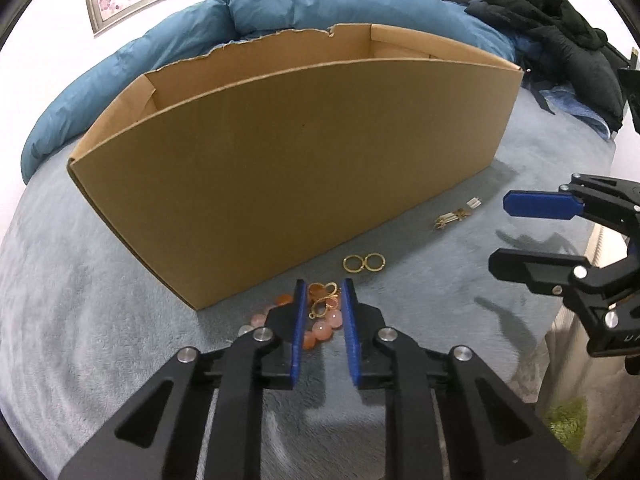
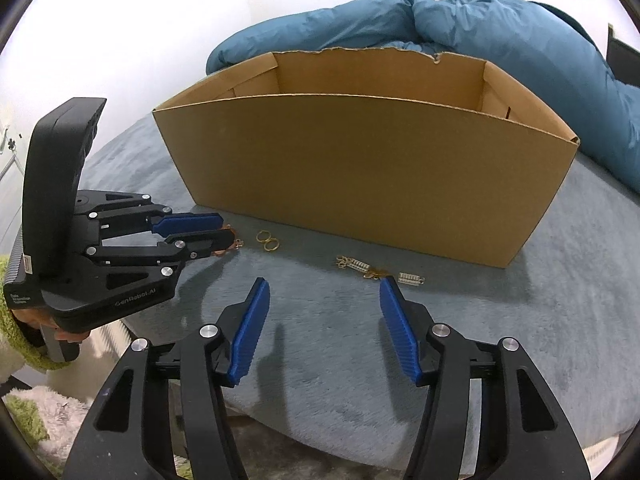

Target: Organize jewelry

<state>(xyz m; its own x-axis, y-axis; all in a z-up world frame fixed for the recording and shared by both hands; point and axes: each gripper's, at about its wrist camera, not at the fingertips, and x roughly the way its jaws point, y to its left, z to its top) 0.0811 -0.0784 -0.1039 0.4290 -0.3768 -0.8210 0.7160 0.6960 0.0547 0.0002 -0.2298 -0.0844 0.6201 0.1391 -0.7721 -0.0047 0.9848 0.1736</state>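
A pink and orange bead bracelet with a gold clasp (image 1: 325, 312) lies on the grey bed cover in front of the open cardboard box (image 1: 288, 168). My left gripper (image 1: 325, 292) has its blue pads either side of the bracelet, narrowly apart, and it also shows in the right wrist view (image 2: 222, 230). Two gold rings (image 1: 363, 262) lie just beyond, also in the right wrist view (image 2: 269, 240). Silver and gold earrings (image 2: 376, 271) lie ahead of my right gripper (image 2: 324, 282), which is open and empty above the cover.
A blue duvet (image 1: 192, 52) is bunched behind the box (image 2: 360, 168). Black clothing (image 1: 560, 40) lies at the back right. The bed edge drops off to the right in the left wrist view, with a green rug (image 2: 24, 420) below.
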